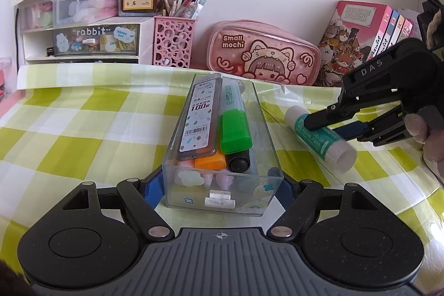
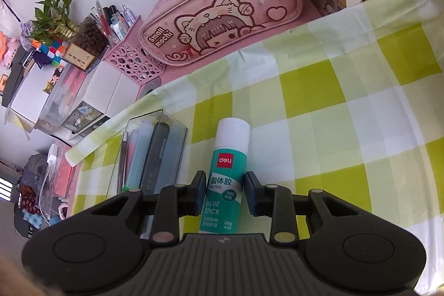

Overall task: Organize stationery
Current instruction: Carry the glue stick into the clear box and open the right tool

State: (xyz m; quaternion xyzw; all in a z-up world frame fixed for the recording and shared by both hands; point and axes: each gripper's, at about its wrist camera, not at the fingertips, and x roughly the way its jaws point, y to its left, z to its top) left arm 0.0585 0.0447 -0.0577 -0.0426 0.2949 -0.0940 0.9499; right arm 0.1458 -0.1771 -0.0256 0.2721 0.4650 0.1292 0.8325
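A clear plastic box [image 1: 222, 193] lies on the green checked cloth with a lead refill case [image 1: 199, 115], a green highlighter [image 1: 234, 129] and other markers in it. My left gripper [image 1: 223, 192] is shut on the near end of the box. A teal and white glue stick [image 1: 319, 136] lies on the cloth right of the box. My right gripper [image 1: 330, 126] straddles it; in the right wrist view the glue stick [image 2: 226, 179] sits between the fingers of the gripper [image 2: 225, 192], with small gaps either side. The box [image 2: 151, 154] lies to its left.
A pink "Small mochi" pencil pouch [image 1: 263, 54] and a pink pen holder [image 1: 173, 43] stand at the back. Drawer units [image 1: 80, 32] stand back left. Books [image 1: 369, 38] stand back right. The checked cloth [image 2: 347, 115] stretches to the right.
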